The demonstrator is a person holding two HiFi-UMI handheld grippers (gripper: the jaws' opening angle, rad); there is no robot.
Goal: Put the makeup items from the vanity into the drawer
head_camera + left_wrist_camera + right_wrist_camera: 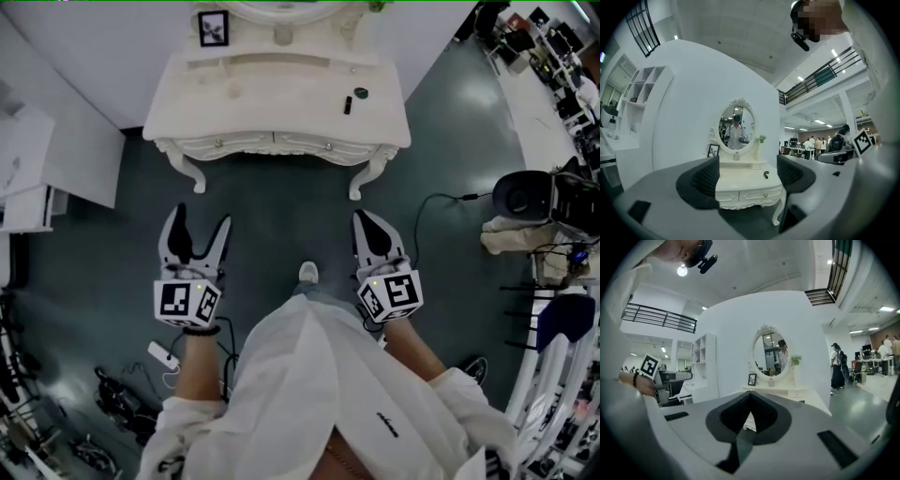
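A white vanity [234, 112] with an oval mirror stands ahead of me, its two front drawers [274, 143] closed. On its right side lie a dark tube [348, 104] and a small round dark compact [361, 93]. The left gripper view shows the tube [766, 175] on the vanity top. My left gripper [200, 221] hangs over the floor short of the vanity, jaws open and empty. My right gripper [366, 218] is level with it to the right, jaws shut with nothing between them. Both are well short of the vanity.
A small framed picture [213, 27] stands at the vanity's back left. White shelving [23, 169] is at the left. Cables and gear [122, 403] lie on the floor at lower left, a black stool [521, 194] and a cord at right. People stand in the background.
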